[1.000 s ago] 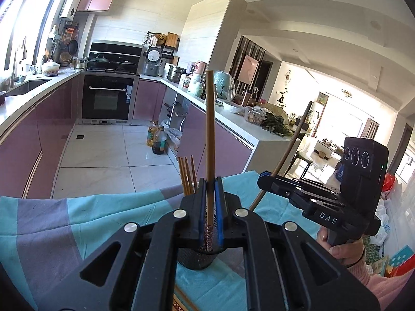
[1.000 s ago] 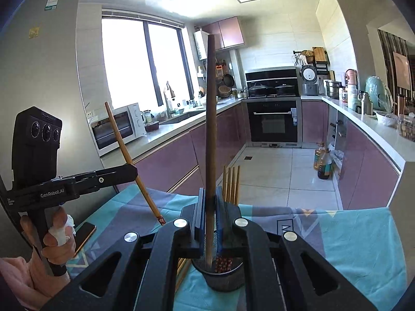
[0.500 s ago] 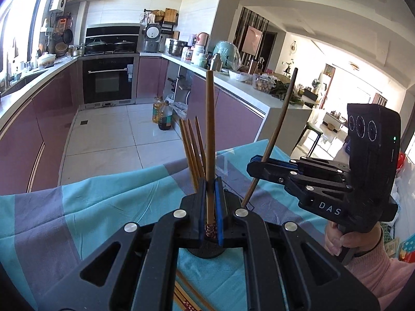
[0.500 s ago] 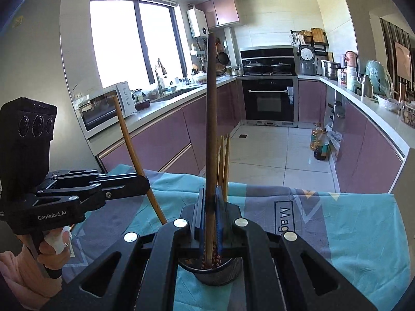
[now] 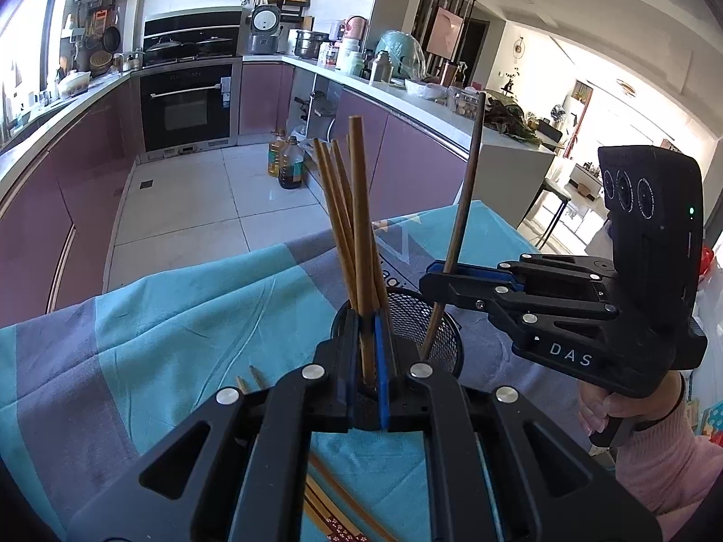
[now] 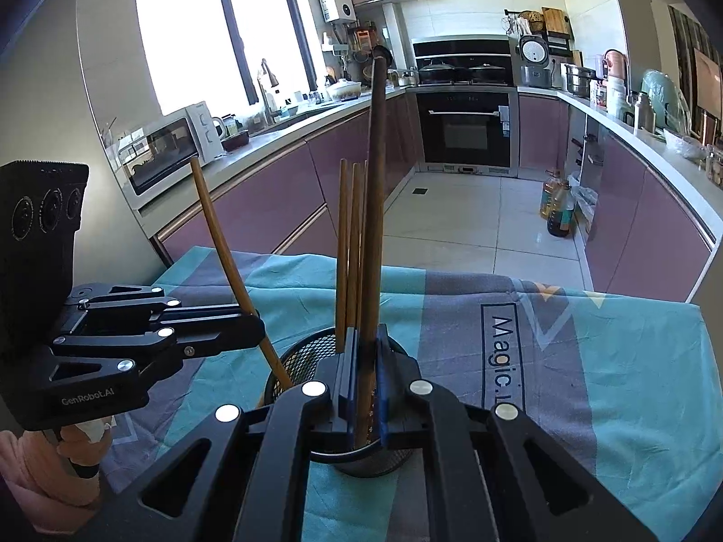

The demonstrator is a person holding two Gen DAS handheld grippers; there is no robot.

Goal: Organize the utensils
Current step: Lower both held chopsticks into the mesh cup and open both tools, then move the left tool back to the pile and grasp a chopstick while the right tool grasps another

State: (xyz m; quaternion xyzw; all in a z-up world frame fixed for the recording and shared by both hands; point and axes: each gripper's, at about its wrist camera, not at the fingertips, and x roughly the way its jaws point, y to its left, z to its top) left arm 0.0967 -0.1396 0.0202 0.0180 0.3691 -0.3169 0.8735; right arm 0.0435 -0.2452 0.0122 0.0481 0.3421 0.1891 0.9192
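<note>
While my left gripper and right gripper each pinch one slim wooden chopstick, both tips dip into the black mesh cup.

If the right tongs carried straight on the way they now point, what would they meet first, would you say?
Most likely the black mesh holder, right below the right tongs, whose chopstick already dips into it; depth is uncertain.

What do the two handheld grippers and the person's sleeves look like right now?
Both are black linkage frames with silver rivets and blue-padded fingers. The right gripper reads "DAS" in white and carries a black block with three round lenses and a green light. The left gripper reads "GenRobot.AI" with a similar three-lens block. The sleeve is pink.
</note>
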